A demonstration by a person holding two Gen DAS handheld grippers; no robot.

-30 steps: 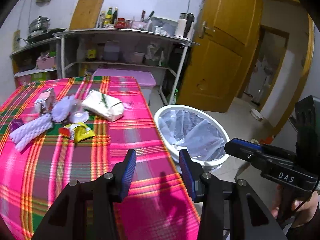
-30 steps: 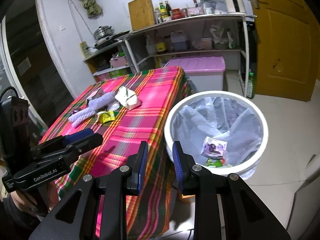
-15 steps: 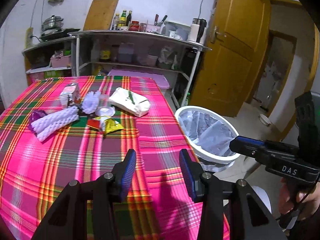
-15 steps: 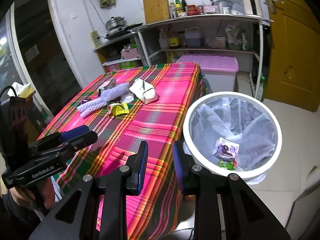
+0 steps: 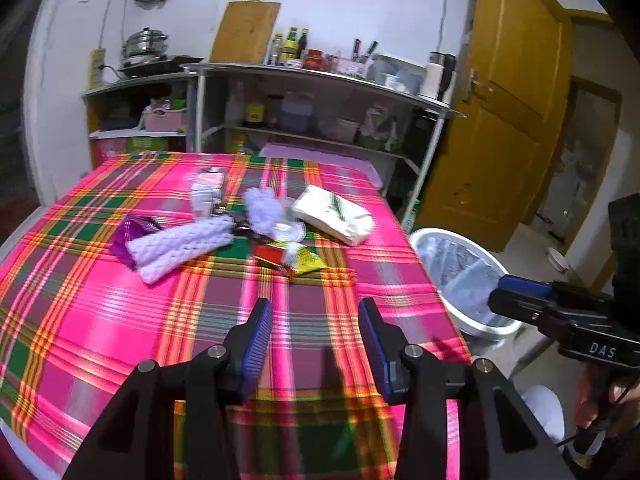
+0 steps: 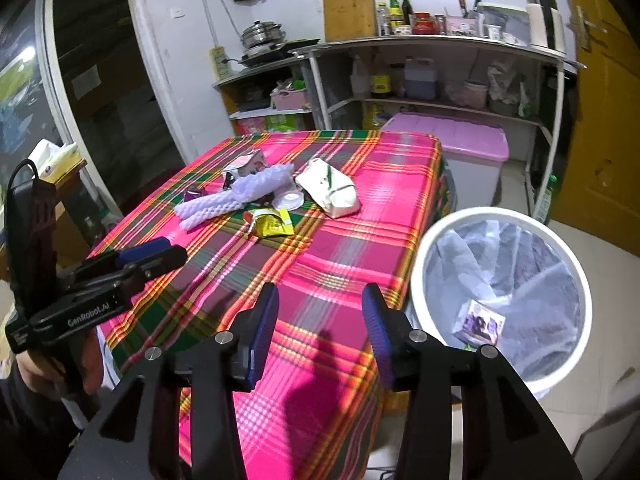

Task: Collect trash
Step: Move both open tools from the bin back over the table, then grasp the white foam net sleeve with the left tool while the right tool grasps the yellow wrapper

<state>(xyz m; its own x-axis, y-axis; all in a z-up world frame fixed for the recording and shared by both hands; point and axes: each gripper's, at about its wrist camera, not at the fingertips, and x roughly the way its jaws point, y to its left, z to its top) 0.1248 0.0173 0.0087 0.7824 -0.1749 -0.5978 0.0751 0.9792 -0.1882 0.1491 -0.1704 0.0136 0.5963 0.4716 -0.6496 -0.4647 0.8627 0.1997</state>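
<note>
The left gripper (image 5: 316, 320) is held wide apart and empty above the near part of the counter (image 5: 100, 320), which is covered by a pink plaid cloth. The right gripper (image 6: 320, 312) is likewise spread wide, with nothing between its blue pads (image 6: 266, 320), over the counter's near corner beside the bin (image 6: 500, 216).

The trash is gathered in a loose cluster toward the far middle of the counter. A yellow wrapper (image 5: 298, 258) lies nearest the grippers, with a red part on its left. Behind it to the right a white packet (image 5: 332, 220) is seen lying flat. Two lilac foam nets (image 5: 180, 246) are laid side by side at the left, touching a purple wrapper (image 5: 128, 236). A small carton (image 5: 206, 194) stands at the back, and a crumpled lilac net (image 5: 260, 210) is found between it and the white packet, beside a clear lid (image 5: 288, 232).

The bin, white and lined with a clear bag, stands on the floor just beside the counter's right edge. A small purple box (image 6: 480, 322) is seen lying inside it.
</note>
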